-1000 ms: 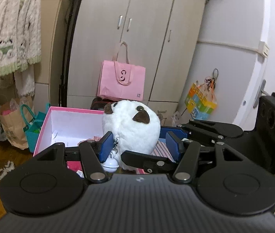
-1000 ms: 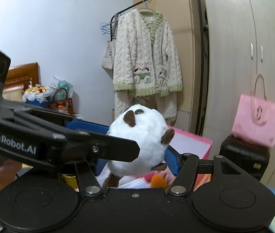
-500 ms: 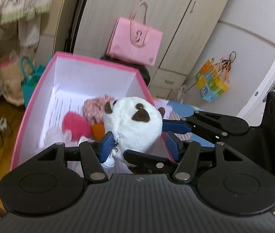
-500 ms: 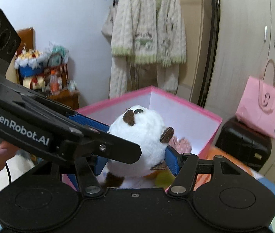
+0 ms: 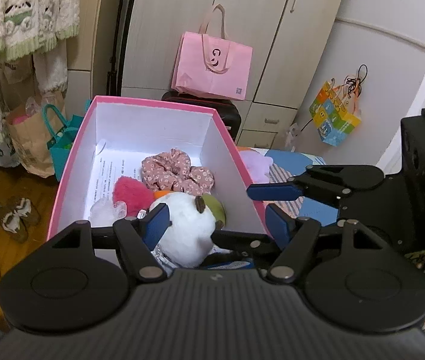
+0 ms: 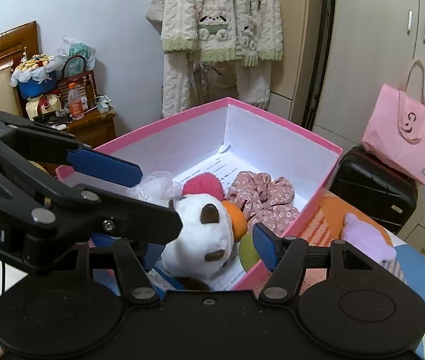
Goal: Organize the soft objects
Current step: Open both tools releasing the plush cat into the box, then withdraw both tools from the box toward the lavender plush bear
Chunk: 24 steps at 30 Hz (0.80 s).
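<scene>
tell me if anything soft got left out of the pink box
Yes: a lilac plush lies outside the pink box, on the patterned surface beside its right wall. The white plush, floral scrunchie and red fluffy piece are inside.

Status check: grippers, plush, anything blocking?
Left gripper opening, right gripper open. Plush down in the pink box, between both. Scrunchie behind, nothing blocking.
</scene>
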{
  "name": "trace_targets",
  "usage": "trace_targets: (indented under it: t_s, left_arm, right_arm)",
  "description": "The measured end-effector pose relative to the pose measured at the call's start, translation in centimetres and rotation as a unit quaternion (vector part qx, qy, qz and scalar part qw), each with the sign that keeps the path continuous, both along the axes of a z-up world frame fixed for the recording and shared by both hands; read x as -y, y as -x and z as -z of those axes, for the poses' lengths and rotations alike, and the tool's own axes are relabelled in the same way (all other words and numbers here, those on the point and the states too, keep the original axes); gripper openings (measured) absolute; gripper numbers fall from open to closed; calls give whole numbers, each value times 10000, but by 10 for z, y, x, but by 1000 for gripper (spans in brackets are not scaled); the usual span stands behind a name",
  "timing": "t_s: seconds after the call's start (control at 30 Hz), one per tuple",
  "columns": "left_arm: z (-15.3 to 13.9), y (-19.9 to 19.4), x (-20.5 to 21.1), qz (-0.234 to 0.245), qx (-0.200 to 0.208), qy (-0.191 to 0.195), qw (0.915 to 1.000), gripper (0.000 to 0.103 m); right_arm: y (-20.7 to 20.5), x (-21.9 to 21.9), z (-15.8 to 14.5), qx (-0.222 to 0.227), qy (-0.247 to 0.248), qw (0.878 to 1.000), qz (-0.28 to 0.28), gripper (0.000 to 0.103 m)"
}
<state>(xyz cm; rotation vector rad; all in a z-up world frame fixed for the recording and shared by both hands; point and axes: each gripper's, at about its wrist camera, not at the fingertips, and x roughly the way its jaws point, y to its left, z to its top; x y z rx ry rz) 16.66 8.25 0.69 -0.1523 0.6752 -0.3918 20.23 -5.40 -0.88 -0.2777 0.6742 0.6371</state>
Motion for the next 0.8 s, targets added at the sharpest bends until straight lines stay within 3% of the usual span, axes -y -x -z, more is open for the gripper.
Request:
trace_targets:
  t_s: [0.5, 0.8]
  left_arm:
    - [-53, 52, 30, 180, 505, -367, 9979, 80]
    - [-60, 69, 70, 413, 635, -516, 9958, 86]
  right_arm:
    - [51, 53, -50, 420, -65, 9990, 113, 70]
    - [67, 110, -59, 429, -310, 9976, 455, 72]
